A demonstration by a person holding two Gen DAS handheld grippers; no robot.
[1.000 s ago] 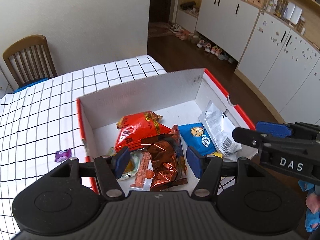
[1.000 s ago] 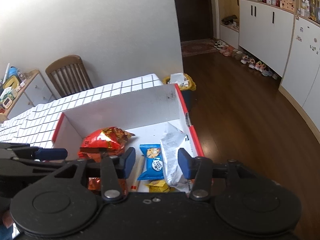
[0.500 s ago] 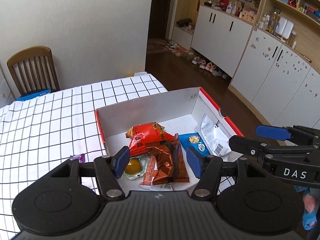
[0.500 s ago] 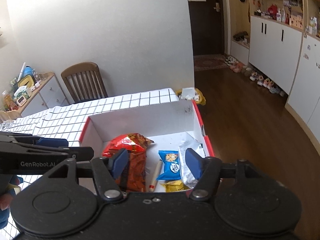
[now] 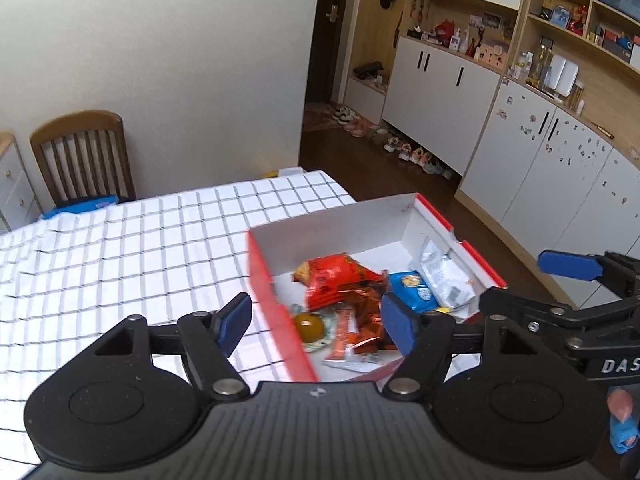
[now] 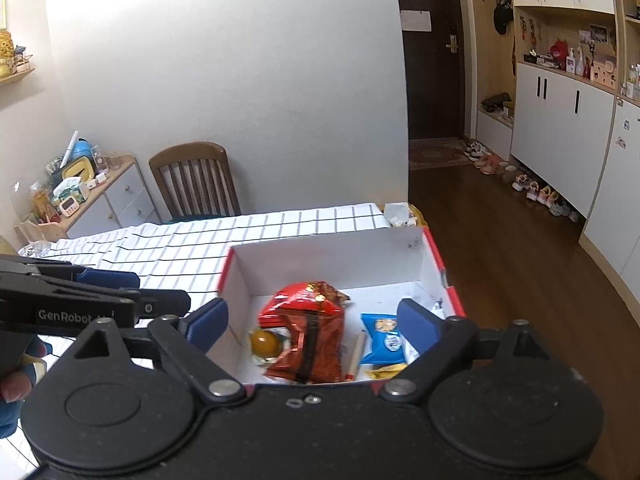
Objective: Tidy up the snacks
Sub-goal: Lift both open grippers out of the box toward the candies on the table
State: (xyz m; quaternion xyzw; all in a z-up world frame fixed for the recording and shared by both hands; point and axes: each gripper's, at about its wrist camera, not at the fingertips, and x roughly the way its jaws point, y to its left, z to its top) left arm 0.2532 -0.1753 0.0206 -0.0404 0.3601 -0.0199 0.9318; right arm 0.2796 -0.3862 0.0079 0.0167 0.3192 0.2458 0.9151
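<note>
A red-sided cardboard box (image 5: 262, 276) (image 6: 434, 254) sits at the table's right end. It holds several snacks: a red chip bag (image 5: 338, 278) (image 6: 308, 304), a copper foil pack (image 5: 368, 312) (image 6: 316, 348), a blue cookie pack (image 5: 412, 290) (image 6: 382, 338), a white packet (image 5: 442, 276), and a round brown treat in clear wrap (image 5: 310, 326) (image 6: 266, 342). My left gripper (image 5: 316, 326) is open and empty, raised above the box's near left side. My right gripper (image 6: 316, 322) is open and empty above the box; it also shows in the left wrist view (image 5: 532, 284).
A white tablecloth with a black grid (image 5: 132, 252) (image 6: 192, 248) covers the table. A wooden chair (image 5: 82, 152) (image 6: 196, 178) stands at the far side. A small cluttered cabinet (image 6: 96, 196) stands left. Wood floor, white cabinets (image 5: 440, 100) and shoes (image 5: 408, 152) lie right.
Both grippers have risen and pulled back from the box, so it looks smaller and lower in both views. The snacks in the box have not moved. Both stay open.
</note>
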